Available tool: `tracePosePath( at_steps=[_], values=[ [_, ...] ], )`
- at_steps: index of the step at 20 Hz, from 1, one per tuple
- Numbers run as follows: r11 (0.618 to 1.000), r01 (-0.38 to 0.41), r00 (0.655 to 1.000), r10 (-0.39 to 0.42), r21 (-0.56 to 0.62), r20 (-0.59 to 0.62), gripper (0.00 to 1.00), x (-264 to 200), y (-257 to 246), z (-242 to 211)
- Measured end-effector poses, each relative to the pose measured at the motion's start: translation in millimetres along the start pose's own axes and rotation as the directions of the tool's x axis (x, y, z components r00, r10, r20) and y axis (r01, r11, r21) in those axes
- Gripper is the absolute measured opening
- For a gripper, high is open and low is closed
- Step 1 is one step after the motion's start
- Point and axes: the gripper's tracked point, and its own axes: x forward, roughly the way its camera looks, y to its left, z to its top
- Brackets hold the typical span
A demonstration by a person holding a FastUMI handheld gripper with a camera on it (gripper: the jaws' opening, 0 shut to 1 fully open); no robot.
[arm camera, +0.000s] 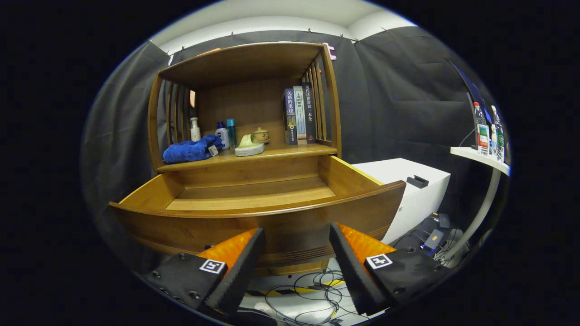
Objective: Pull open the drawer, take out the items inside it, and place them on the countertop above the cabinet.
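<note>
Black cloth walls [398, 90] surround a white cabinet [408, 181], a white shelf [476, 156] and floor cables [312, 290].

drawer [253, 213] pulled out below countertop [281, 154] | towel [190, 150] left, books [299, 115] right

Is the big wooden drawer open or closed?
Open. The drawer sticks far out from the cabinet, showing its bare wooden bottom. The open claw sits just before its front, holding nothing.

Book spines [299, 115]: 关系的重建; 现代法律常识一本全
</note>
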Motion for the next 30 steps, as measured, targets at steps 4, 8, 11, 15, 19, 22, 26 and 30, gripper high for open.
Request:
tracePosePath(
  at_steps=[4, 8, 11, 15, 19, 22, 26, 30],
  values=[
    [1.0, -0.001, 1.0, 0.001, 0.016, -0.004, 0.97, 4.6, -1.4, 1.2],
    [1.0, -0.006, 1.0, 0.006, 0.006, -0.005, 0.97, 10.3, -1.2, 4.5],
    [1.0, -0.005, 1.0, 0.005, -0.004, -0.006, 0.97, 19.4, -1.4, 7.5],
    [1.0, -0.006, 1.0, 0.006, -0.011, 0.0, 0.97, 31.3, 0.7, 11.6],
    [1.0, -0.005, 1.0, 0.005, 0.003, -0.003, 0.97, 43.8, 3.4, 16.5],
    [1.0, -0.004, 1.0, 0.004, 0.016, -0.007, 0.97, 52.4, 5.3, 21.2],
    [0.999, -0.003, 1.0, 0.003, 0.045, -0.002, 0.97, 73.0, 9.7, 31.7],
    [0.999, 0.0, 1.0, 0.0, 0.054, -0.007, 0.97, 97.9, 14.8, 37.7]
  ],
)
